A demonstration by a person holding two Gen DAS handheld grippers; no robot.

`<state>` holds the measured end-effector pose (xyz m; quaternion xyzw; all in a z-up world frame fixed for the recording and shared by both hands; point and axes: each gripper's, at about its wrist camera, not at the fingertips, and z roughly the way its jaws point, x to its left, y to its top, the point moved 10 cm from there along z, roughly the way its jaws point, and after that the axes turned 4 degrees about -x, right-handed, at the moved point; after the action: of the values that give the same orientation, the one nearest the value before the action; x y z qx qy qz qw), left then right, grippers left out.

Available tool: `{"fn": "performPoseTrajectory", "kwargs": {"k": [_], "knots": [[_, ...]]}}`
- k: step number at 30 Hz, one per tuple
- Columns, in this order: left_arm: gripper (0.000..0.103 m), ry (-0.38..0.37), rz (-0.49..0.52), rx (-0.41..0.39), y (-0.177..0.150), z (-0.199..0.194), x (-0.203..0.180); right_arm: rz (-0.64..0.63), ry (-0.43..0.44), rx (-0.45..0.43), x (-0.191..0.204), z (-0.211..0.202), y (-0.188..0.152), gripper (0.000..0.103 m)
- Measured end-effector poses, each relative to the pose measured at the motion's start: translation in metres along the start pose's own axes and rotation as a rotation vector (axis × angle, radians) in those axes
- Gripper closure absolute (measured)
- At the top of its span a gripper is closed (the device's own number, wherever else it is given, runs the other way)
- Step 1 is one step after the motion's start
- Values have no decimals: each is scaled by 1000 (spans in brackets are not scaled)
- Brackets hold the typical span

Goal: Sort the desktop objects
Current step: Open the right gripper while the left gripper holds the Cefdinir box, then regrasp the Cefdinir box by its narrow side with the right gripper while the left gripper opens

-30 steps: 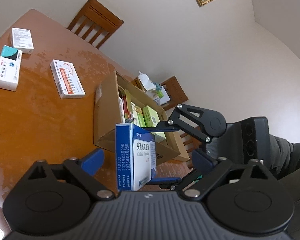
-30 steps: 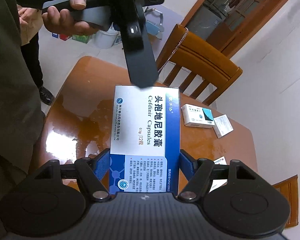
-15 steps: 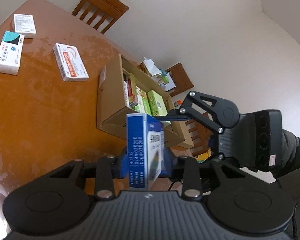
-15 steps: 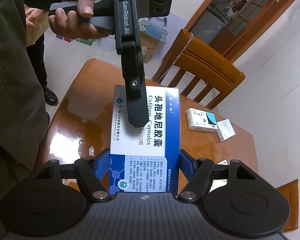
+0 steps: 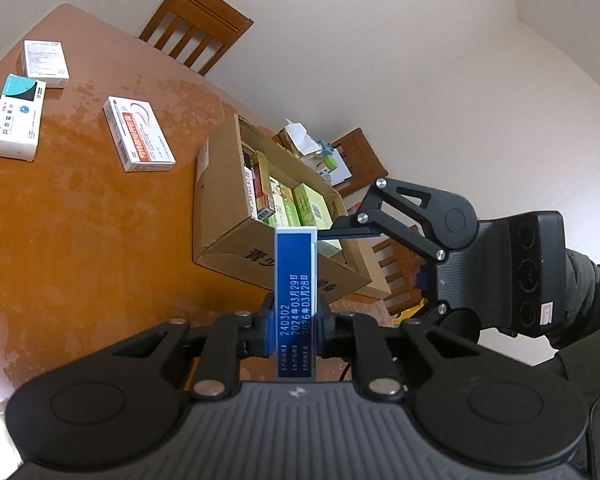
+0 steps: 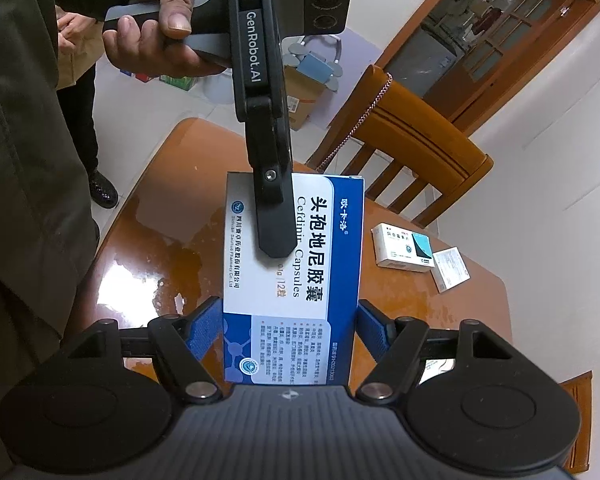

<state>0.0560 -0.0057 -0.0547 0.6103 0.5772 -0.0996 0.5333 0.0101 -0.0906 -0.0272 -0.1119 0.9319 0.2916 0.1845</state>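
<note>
blue-and-white medicine box [image 6: 292, 280], brown cardboard box [image 5: 224, 216], glossy orange-brown table [image 5: 80, 240].

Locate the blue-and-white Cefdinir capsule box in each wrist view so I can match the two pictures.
Left wrist view: the Cefdinir box stands edge-on at lower centre, its narrow dated side facing the camera, clamped in the left gripper.
Right wrist view: the box's broad printed face fills the centre, between the right gripper pads.
Shared landmark: the teal-and-black cornered box lying on the table.
</note>
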Motion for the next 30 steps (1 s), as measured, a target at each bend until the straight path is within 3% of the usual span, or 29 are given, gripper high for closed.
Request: {"fn": "performPoseTrajectory", "kwargs": {"k": [1,4,9,11,16,19,26,30], "knots": [[87,1,13,0,0,-1,-2,-16,15,-4,1,-11,-1,26],[87,2,55,-9,3,-5,-7,9,-7,-11,-6,-13,-3,12],[87,26,139,-2,8,-10,-14,140,65,-46,-32,-32,-6,11],[87,17,194,11,7,-12,-23,231,120,-59,-50,-41,-7,11],[87,-43,331,19,11,-15,-53,440,376,-39,-83,-51,-4,11],[87,-37,410,46,11,-10,-63,432,483,-10,-85,-49,-1,14],[87,-78,485,95,5,-2,-80,360,553,58,-80,-31,0,17],[87,-93,499,107,2,-1,-86,347,579,68,-77,-23,3,30]]}}
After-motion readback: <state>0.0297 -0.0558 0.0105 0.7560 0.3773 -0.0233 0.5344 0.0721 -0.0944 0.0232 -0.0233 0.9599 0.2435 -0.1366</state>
